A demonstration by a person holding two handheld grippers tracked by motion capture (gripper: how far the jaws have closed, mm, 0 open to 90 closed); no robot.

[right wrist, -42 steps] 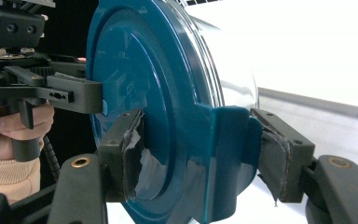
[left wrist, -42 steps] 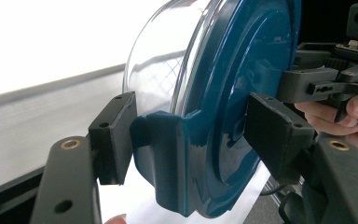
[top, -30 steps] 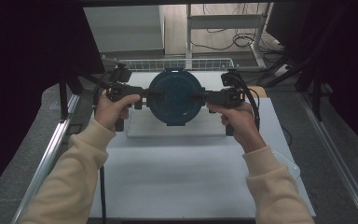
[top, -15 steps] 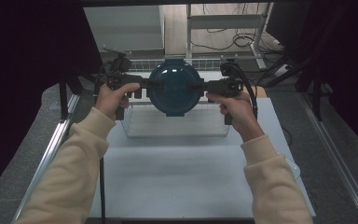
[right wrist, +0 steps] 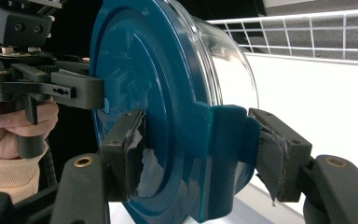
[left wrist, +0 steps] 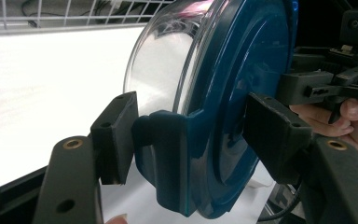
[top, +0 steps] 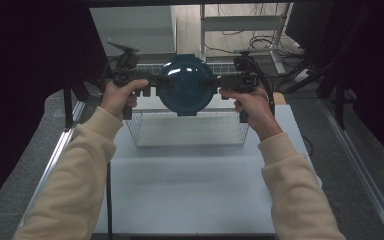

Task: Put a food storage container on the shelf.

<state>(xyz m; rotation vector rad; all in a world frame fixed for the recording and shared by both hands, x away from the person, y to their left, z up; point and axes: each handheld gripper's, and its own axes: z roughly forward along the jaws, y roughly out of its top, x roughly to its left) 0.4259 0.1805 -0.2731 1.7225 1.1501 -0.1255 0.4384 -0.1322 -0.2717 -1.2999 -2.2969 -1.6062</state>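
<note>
- Two tools hold one round container in the air between them, above the white bench and over a wire basket that stands on the bench's far part.
- Container: a clear bowl closed by a dark blue lid with side tabs; it is tipped on edge, so the lid's flat face is turned toward the person in the high view.
- Left tool: held in the person's left hand. In the left gripper view its jaws are closed partway on a lid tab at the container's rim; one pad lies against the lid's face, the other is at the tab on the bowl side.
- Right tool: held in the right hand. In the right gripper view its jaws clamp the opposite tab, one pad on the lid's face and one on the bowl side; the pad facing looks torn.
- Both sleeves are cream-coloured.
</note>
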